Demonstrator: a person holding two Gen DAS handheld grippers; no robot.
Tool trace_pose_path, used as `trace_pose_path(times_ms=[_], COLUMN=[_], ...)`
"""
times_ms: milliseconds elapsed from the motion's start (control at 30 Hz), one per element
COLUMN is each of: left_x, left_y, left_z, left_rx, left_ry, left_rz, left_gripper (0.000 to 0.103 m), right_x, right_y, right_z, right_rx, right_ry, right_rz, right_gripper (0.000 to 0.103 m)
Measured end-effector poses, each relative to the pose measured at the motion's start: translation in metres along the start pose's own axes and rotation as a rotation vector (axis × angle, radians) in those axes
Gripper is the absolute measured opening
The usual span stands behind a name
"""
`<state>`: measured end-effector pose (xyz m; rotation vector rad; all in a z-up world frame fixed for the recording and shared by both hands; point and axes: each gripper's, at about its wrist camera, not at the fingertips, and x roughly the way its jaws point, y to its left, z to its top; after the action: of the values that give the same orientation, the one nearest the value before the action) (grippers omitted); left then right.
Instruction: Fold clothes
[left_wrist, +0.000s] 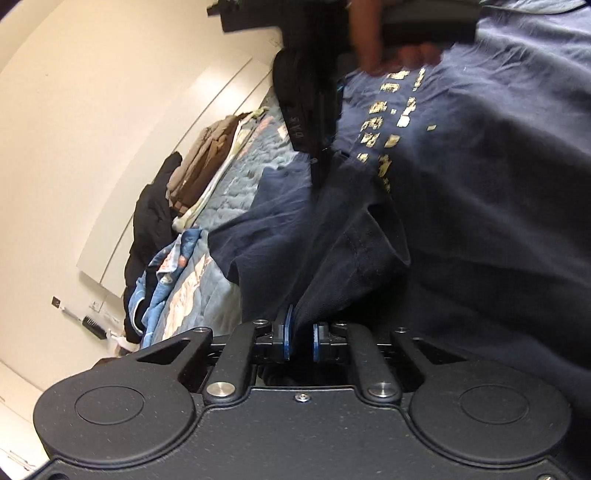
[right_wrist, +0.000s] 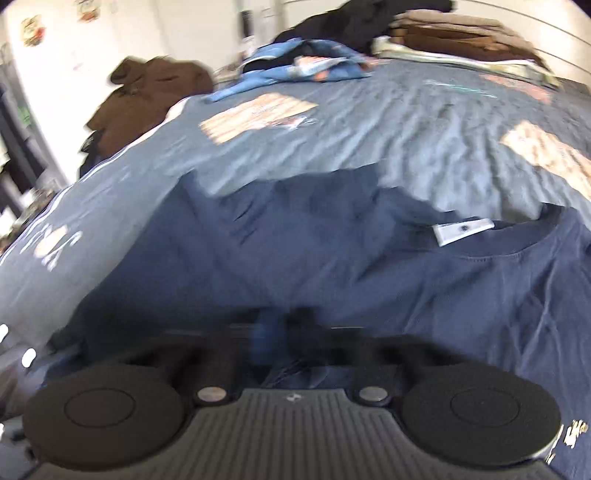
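- The navy t-shirt is spread on the bed, collar and white neck tag facing the far side, so the bed works as the flat folding surface.
- Left gripper: its fingers are narrowed onto a bunched edge of the navy t-shirt. Looks like a sleeve or side hem, lifted off the bed, probably so that part can be carried over the shirt's body.
- Right gripper sits low at the near edge of the shirt. It's motion-blurred, so I can't tell if its fingers are closed or on cloth.
- In the left view the gold print faces the camera, and a person's hand shows past it on the other handle.
- Beyond the shirt's collar, at the far side of the bed: a folded stack, a loose blue patterned piece and a brown garment off the corner.
- Mid-fold or just straightening? Can't say.
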<state>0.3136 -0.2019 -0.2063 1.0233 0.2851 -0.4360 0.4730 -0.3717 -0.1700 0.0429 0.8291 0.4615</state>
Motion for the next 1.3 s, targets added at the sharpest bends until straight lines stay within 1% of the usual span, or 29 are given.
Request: trace_pose_path(times_ms=[67,167,200,233,267,300,333,367,400,433,500,567,600,633,667,733,767,800,833,933,967,1000,1033,1067,1100,1167,1200,1233,1300], left_x=[-0.002,-0.003,-0.002,0.001,0.001,-0.001,-0.004,-0.008,-0.015,-0.021,-0.034,-0.040,-0.041,-0.042,-0.036,-0.020,-0.009,0.002,0.011,0.001,-0.009,-0.020,-0.030,-0.040,-0.043,-0.043,-0.041,-0.036,-0.024], left_y=[-0.001,-0.012,-0.019,-0.026,-0.029,-0.027,-0.020,-0.012,0.000,0.012,0.037,0.063,0.074,0.086,0.090,0.097,0.094,0.089,0.081,0.061,0.054,0.047,0.037,0.025,0.016,0.004,0.001,0.000,-0.003], left_z=[0.003,0.014,0.016,0.018,0.018,0.018,0.017,0.016,0.013,0.010,0.005,0.002,0.000,-0.001,-0.003,-0.006,-0.007,-0.007,-0.006,-0.001,0.003,0.007,0.011,0.011,0.008,0.003,0.002,0.001,-0.001], left_rx=[-0.017,0.024,0.066,0.113,0.147,0.151,0.120,0.085,0.033,-0.021,-0.151,-0.371,-0.493,-0.615,-0.729,-0.955,-1.004,-1.043,-1.051,-0.914,-0.818,-0.713,-0.578,-0.446,-0.324,-0.156,-0.125,-0.112,-0.056], left_ry=[-0.014,-0.019,-0.003,0.015,0.016,0.019,0.022,0.026,0.019,0.009,-0.005,-0.018,-0.026,-0.033,-0.028,-0.013,0.023,0.064,0.116,0.141,0.131,0.118,0.100,0.081,0.070,0.073,0.081,0.091,0.108], left_rz=[-0.003,-0.030,-0.024,-0.016,-0.008,-0.008,-0.010,-0.012,-0.025,-0.038,-0.054,-0.078,-0.101,-0.123,-0.165,-0.258,-0.288,-0.316,-0.331,-0.252,-0.204,-0.153,-0.078,-0.012,0.024,0.053,0.039,0.024,0.032], left_gripper=[0.010,0.012,0.017,0.017,0.017,0.024,0.038,0.048,0.070,0.084,0.084,0.070,0.056,0.043,0.038,0.031,0.028,0.027,0.027,0.028,0.028,0.031,0.037,0.039,0.040,0.040,0.040,0.037,0.032], right_x=[-0.003,-0.011,-0.013,-0.009,0.000,0.006,0.013,0.019,0.013,0.007,-0.012,-0.035,-0.046,-0.052,-0.059,-0.056,-0.054,-0.046,-0.038,-0.014,-0.006,0.002,0.001,-0.001,-0.002,-0.005,-0.006,-0.004,0.001], right_y=[-0.006,-0.011,-0.011,-0.011,-0.009,-0.009,-0.008,-0.008,-0.009,-0.011,-0.018,-0.020,-0.016,-0.010,-0.003,0.013,0.022,0.022,0.022,0.024,0.024,0.024,0.023,0.021,0.020,0.019,0.019,0.018,0.017], right_z=[0.006,0.018,0.023,0.030,0.033,0.034,0.035,0.036,0.035,0.033,0.030,0.024,0.019,0.014,0.008,-0.003,-0.008,-0.009,-0.009,-0.011,-0.012,-0.013,-0.010,-0.008,-0.008,-0.008,-0.008,-0.007,-0.006], right_rx=[0.032,0.048,0.052,0.037,0.013,-0.008,-0.030,-0.051,-0.056,-0.060,-0.005,0.042,0.052,0.046,0.040,0.010,-0.005,-0.006,-0.008,-0.012,-0.013,-0.015,-0.007,0.001,-0.008,-0.026,-0.035,-0.038,-0.044], right_ry=[-0.046,-0.134,-0.160,-0.152,-0.090,-0.038,0.014,0.066,0.043,0.019,-0.041,-0.117,-0.138,-0.143,-0.148,-0.120,-0.106,-0.091,-0.076,-0.030,-0.015,0.000,-0.006,-0.012,-0.014,-0.019,-0.022,-0.017,-0.007], right_rz=[0.005,-0.006,-0.016,-0.025,-0.033,-0.043,-0.052,-0.062,-0.060,-0.058,-0.035,0.008,0.037,0.091,0.146,0.222,0.259,0.239,0.217,0.153,0.131,0.110,0.118,0.127,0.124,0.116,0.113,0.108,0.099], right_gripper=[0.004,0.004,0.004,0.004,0.005,0.008,0.009,0.012,0.018,0.022,0.047,0.053,0.056,0.057,0.058,0.060,0.060,0.060,0.060,0.060,0.060,0.060,0.060,0.061,0.062,0.064,0.064,0.064,0.065])
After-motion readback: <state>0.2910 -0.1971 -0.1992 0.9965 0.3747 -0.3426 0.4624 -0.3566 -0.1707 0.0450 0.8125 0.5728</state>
